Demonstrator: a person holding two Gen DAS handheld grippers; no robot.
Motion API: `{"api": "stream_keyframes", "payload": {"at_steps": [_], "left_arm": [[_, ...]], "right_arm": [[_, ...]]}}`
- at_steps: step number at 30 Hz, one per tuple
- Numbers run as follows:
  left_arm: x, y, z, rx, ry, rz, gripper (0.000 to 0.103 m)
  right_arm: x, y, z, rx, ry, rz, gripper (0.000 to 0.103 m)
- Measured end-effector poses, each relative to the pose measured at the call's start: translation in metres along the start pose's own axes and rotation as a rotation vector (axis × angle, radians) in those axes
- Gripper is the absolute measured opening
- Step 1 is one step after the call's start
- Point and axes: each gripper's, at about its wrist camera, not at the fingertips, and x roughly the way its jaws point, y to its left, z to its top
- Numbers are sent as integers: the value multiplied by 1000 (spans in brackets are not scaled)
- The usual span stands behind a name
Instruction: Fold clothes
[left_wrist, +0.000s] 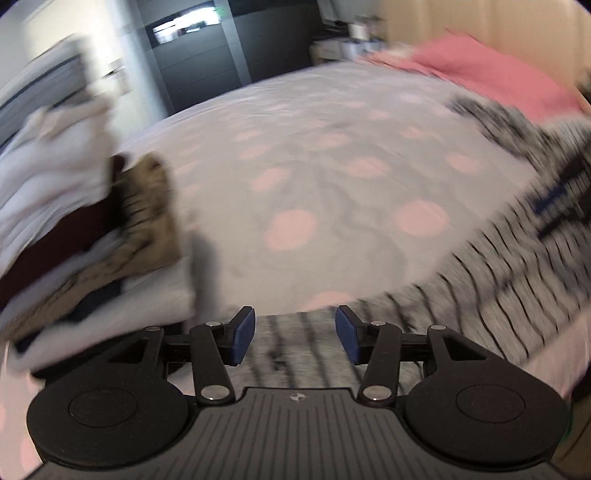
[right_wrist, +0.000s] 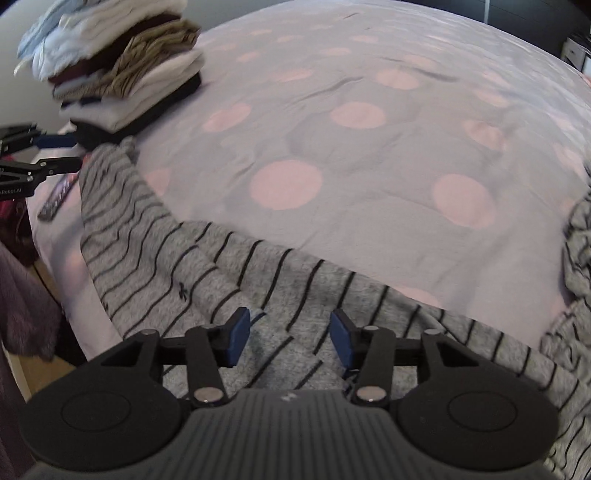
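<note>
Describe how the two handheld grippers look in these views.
The left gripper and right gripper match: black linkage arms with silver pivot pins, blue-padded fingers, two round black discs, and a ribbed dark grey body bearing a small logo. No cables, hands or sleeves show.

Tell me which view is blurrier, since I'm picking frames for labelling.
Left wrist view: heavy motion smear across the stack of folded clothes and the grey black-striped knit garment. Right wrist view: milder blur, stripes still readable; both show fisheye bending of the pink-dotted bedspread.

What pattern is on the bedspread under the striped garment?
The bedspread is pale lilac-grey with large pink dots, clearest in the right wrist view.
</note>
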Motion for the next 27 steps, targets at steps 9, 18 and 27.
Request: {"api": "stream_keyframes", "payload": {"at_steps": [9, 18, 27], "left_arm": [[26, -47, 5, 208, 23, -3, 47], [13, -56, 0, 261, -29, -46, 49], [2, -82, -22, 494, -48, -83, 52]], "right_arm": [[30, 12, -1, -77, 52, 28, 41], [9, 46, -19, -242, 32, 216, 4], [11, 81, -53, -402, 150, 353, 4]]}}
